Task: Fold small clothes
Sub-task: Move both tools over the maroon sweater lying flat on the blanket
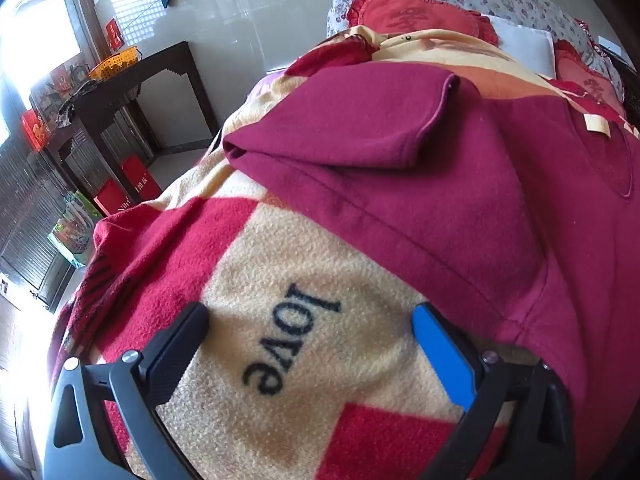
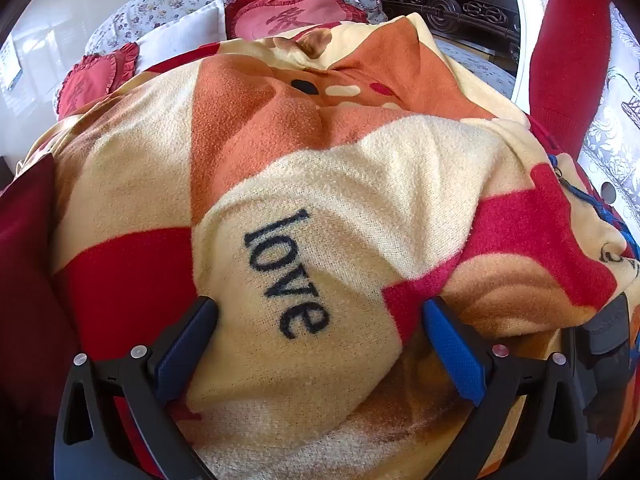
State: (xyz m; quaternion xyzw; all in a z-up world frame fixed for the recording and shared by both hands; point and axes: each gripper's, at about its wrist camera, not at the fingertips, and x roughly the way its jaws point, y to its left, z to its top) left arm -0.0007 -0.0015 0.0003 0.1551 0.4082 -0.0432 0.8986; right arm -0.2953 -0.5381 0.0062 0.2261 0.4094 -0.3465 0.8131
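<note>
Your left gripper (image 1: pixel 310 316) is nearer the maroon T-shirt (image 1: pixel 440 168), which lies on the blanket (image 1: pixel 248 264) ahead and to its right. Both it and your right gripper (image 2: pixel 320 312) are spread wide and hold nothing.

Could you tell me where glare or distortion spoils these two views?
Left wrist view: the window is blown out white, and fisheye bulges the maroon shirt. Right wrist view: even light, sharp blanket, bowed edges, soft shadow by the open right tongs.
</note>
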